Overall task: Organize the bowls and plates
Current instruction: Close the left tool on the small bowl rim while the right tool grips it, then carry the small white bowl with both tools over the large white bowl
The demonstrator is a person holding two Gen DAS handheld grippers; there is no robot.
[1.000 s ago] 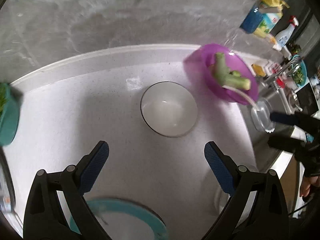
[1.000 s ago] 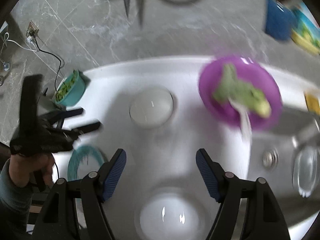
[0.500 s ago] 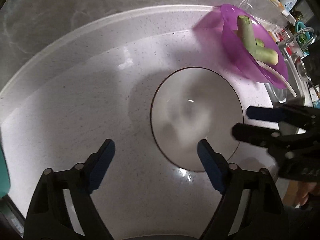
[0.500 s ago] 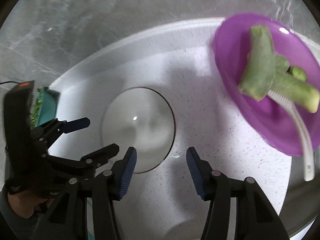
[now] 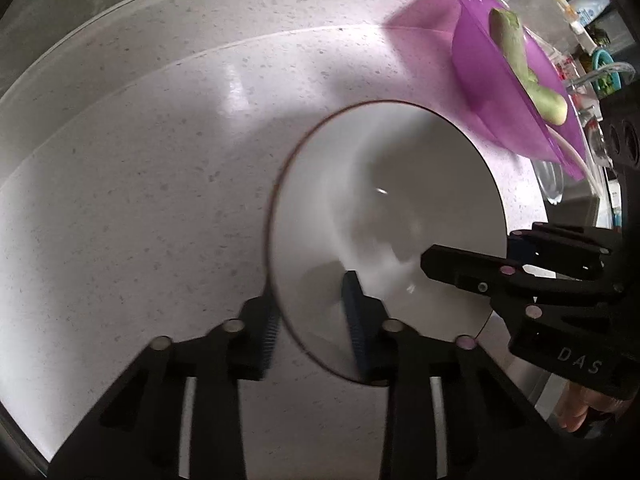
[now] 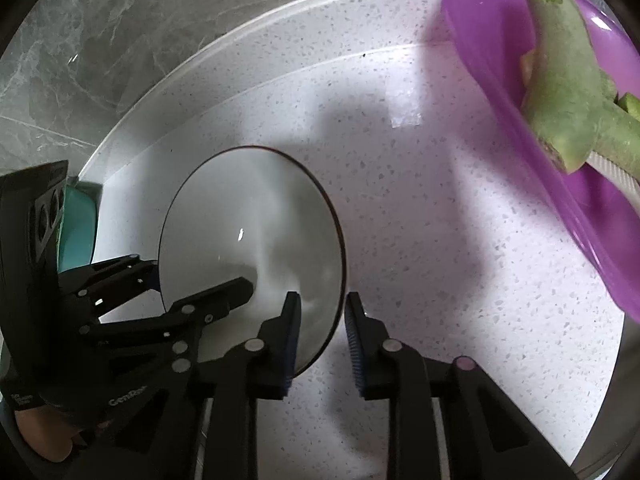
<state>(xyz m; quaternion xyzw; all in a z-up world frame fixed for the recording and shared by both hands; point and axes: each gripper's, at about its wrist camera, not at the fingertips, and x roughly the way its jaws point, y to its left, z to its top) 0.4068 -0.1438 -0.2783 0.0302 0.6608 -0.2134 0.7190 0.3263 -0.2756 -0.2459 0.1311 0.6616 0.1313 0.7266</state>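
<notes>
Both grippers closing on opposite rims of the white bowl.

White bowl (image 5: 384,216) sits on the speckled counter (image 5: 140,200), just beside the purple bowl (image 5: 500,80) holding green vegetable pieces (image 6: 568,92). Left gripper (image 5: 314,312) straddles the near-left rim, one pad inside, one outside; jaws have just been closing and look clamped on the wall. Right gripper (image 6: 320,328) straddles the opposite rim likewise, jaws just narrowed; the outer pad shows a small gap, so contact there is uncertain. Judgement: confirm both grips seated, then lift level and together; uneven pull would tip or slip the glazed wall. Keep clear of the purple bowl.
</notes>
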